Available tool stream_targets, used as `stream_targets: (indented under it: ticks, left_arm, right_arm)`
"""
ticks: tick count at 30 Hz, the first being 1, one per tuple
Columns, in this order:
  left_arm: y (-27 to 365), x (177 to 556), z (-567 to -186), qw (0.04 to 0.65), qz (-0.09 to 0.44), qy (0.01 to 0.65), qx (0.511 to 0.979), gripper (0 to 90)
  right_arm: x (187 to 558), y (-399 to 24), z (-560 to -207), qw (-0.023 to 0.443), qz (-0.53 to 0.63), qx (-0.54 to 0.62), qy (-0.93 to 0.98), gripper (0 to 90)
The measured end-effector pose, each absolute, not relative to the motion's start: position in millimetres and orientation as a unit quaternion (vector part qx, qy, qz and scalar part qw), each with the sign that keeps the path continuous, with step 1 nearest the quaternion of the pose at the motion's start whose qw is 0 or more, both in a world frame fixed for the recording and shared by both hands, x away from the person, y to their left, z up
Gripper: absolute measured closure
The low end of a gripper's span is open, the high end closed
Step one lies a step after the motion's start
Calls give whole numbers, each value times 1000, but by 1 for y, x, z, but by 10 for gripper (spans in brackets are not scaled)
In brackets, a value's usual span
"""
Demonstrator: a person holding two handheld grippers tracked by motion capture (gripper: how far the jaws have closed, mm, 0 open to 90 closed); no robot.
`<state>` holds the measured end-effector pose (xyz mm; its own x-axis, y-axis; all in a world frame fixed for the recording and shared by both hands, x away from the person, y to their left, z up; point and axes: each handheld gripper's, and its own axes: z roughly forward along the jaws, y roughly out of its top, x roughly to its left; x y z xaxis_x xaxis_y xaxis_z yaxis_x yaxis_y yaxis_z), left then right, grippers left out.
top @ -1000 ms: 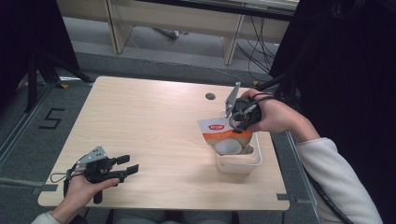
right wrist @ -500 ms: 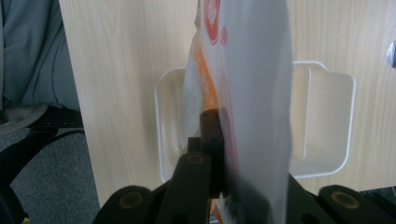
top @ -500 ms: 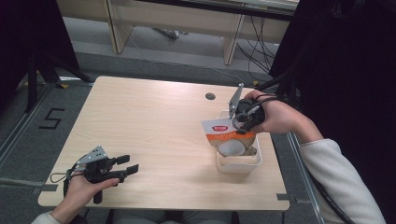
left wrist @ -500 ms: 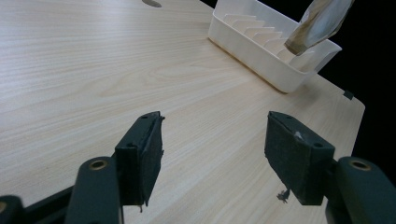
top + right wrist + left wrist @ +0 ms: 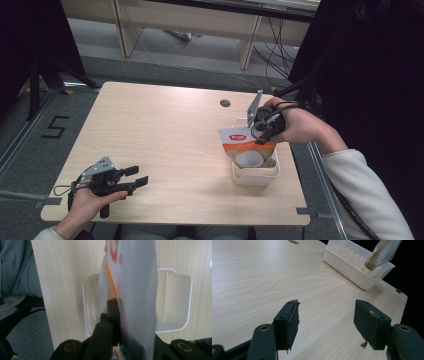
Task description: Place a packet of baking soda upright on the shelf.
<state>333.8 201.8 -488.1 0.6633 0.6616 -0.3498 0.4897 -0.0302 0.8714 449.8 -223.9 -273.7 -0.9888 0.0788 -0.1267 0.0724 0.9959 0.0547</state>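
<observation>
At the right of the high view, the right gripper (image 5: pixel 261 131) pinches a white-and-orange pouch (image 5: pixel 246 147) by its top, hanging it over the white bin (image 5: pixel 255 175) near the table's (image 5: pixel 165 130) right edge. At lower left, the left gripper (image 5: pixel 136 176) rests with jaws spread apart, empty.

a taped "5" (image 5: pixel 55 127) on the floor
</observation>
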Motion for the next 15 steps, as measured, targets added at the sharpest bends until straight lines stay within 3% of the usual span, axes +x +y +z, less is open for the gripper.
stream_targets:
  ticks: [15]
  left_arm:
    - [202,334,-488,571,72,405,710,360]
  right_arm:
    - [450,-228,-272,71,16,45,996,900]
